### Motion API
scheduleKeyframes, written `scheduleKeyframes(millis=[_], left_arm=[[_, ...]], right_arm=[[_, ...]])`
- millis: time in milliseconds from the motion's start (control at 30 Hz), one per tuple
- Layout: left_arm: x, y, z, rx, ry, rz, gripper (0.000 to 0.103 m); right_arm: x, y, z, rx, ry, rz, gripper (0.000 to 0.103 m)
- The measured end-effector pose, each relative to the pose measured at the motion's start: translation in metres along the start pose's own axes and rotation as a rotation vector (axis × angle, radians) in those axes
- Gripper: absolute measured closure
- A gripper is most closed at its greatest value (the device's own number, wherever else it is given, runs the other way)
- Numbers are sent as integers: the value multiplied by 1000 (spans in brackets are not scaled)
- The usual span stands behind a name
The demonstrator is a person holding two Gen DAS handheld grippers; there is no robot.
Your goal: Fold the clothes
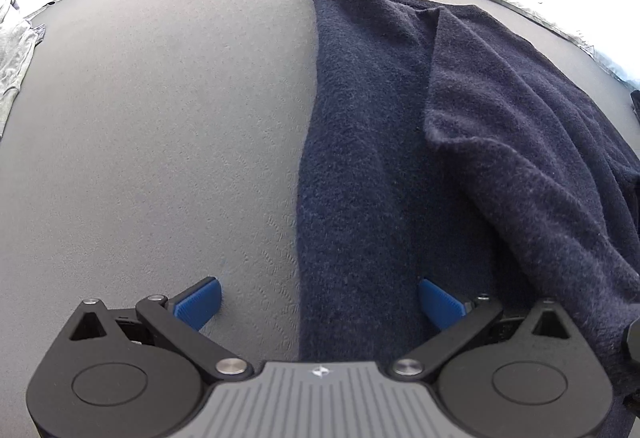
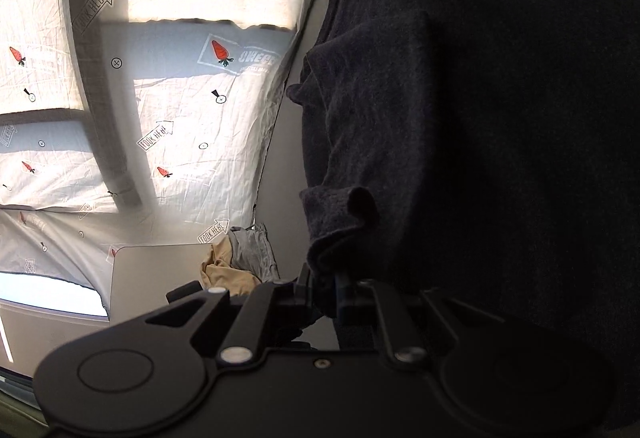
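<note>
our left gripper [image 1: 320, 302] hovers low over the grey table [image 1: 160, 138], its blue pads [image 1: 200, 302] spread wide apart and gripping nothing; one pad sits over bare table, the other over the edge of the navy sweater [image 1: 380, 158]. the sweater lies on the table's right half, with a folded layer draped across it. our right gripper [image 2: 324, 294] is clamped on a bunched fold of the same sweater [image 2: 480, 158], lifting it. beyond the table's edge we see a white sheet printed with carrots [image 2: 180, 98] and a small pile of tan and grey clothes [image 2: 236, 262].
</note>
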State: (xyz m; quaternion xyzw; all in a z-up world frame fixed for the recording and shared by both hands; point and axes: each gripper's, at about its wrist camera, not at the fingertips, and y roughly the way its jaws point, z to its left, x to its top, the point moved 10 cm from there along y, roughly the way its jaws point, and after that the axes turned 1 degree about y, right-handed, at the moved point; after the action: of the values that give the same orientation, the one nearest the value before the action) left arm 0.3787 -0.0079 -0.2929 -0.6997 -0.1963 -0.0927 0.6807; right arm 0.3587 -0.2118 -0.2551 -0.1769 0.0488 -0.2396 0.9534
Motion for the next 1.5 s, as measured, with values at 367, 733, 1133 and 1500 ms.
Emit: scheduleKeyframes(millis=[367, 733, 1133, 1500], left_arm=[[-28, -34, 7, 55, 67, -33, 0], [-32, -17, 12, 24, 12, -6, 0], [-31, -15, 8, 20, 32, -39, 0], [-33, -28, 18, 1, 16, -35, 0]], right_arm=[[-27, 1, -13, -39, -18, 45, 92], [-46, 6, -34, -158, -52, 98, 91], [-42, -1, 18, -90, -261, 28, 77], [-61, 41, -28, -285, -238, 165, 83]])
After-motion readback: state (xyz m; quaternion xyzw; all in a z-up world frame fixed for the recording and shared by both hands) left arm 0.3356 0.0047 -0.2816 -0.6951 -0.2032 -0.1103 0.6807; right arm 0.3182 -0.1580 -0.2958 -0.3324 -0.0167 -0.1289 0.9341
